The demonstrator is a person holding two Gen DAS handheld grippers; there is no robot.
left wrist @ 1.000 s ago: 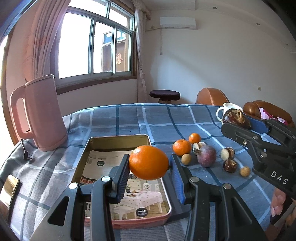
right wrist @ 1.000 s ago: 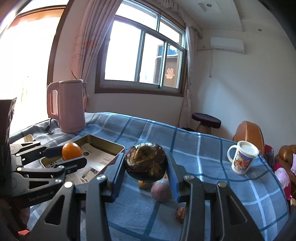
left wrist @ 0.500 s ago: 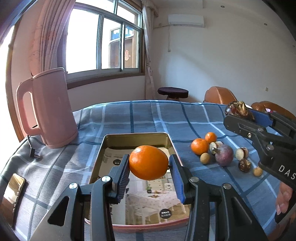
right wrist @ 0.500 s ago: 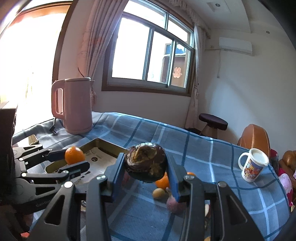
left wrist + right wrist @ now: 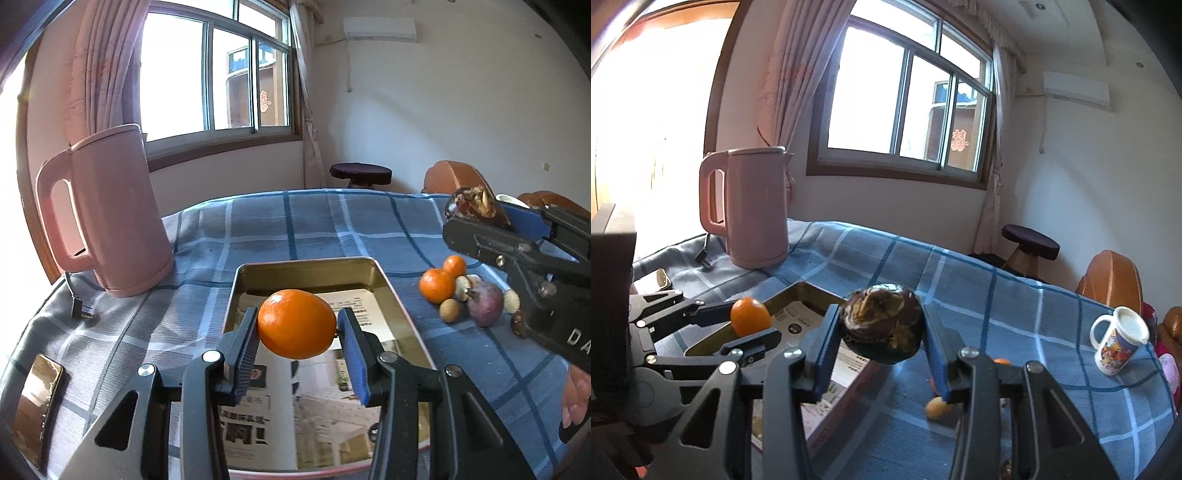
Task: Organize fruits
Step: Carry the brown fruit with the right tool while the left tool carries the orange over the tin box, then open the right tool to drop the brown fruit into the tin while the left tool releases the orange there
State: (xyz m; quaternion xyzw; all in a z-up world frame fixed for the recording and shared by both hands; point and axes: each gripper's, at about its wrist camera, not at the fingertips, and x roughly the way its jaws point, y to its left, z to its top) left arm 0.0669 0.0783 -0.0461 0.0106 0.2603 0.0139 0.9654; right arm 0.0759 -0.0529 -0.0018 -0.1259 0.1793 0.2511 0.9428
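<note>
Tray (image 5: 384, 280) rim under left tongs' (image 5: 297, 328) orange (image 5: 295, 325).

Sunlit window (image 5: 905, 110), pale walls — round stool (image 5: 1030, 240) beneath.

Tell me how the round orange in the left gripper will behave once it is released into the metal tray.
The smooth round orange will probably roll: the paper-lined rectangular metal tray beneath it looks flat. The tray's raised walls should likely stop it. It seems firm, since the left gripper pinches it at its two sides without visible denting.
</note>
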